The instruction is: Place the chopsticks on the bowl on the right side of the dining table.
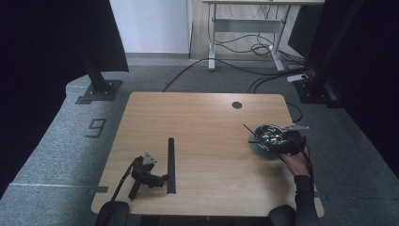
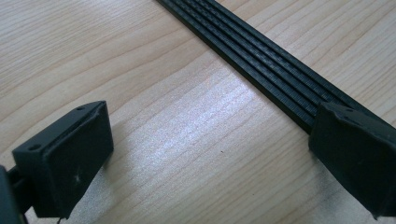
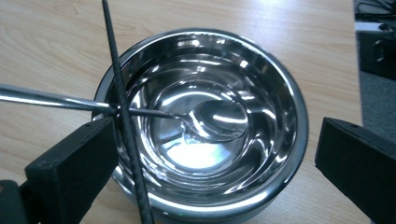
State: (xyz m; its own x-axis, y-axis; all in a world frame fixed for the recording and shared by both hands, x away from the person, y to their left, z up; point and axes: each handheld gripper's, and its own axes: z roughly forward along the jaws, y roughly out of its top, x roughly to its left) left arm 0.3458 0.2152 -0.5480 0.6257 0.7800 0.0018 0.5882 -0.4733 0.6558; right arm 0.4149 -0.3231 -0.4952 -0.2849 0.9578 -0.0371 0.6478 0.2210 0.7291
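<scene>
A shiny steel bowl (image 3: 205, 121) stands at the table's right side, also seen from above as the bowl (image 1: 260, 147). A metal spoon (image 3: 205, 119) lies in it with its handle out over the rim. A thin black stick (image 3: 123, 112) rests across the rim. A hand holds my right gripper (image 1: 281, 138) just above the bowl, and in its own view the right gripper (image 3: 210, 168) is open with the jaws either side of the bowl. My left gripper (image 1: 155, 179) lies on the table, open, beside a long black ribbed strip (image 1: 171, 165); the left gripper (image 2: 210, 163) has bare wood between its jaws.
The wooden table (image 1: 202, 117) has a round cable hole (image 1: 236, 105) at its far right. Grey carpet surrounds it, with a black stand foot (image 1: 99, 89) at far left, cables and a desk frame (image 1: 244, 28) beyond. A dark round object (image 1: 113, 214) sits at the near left edge.
</scene>
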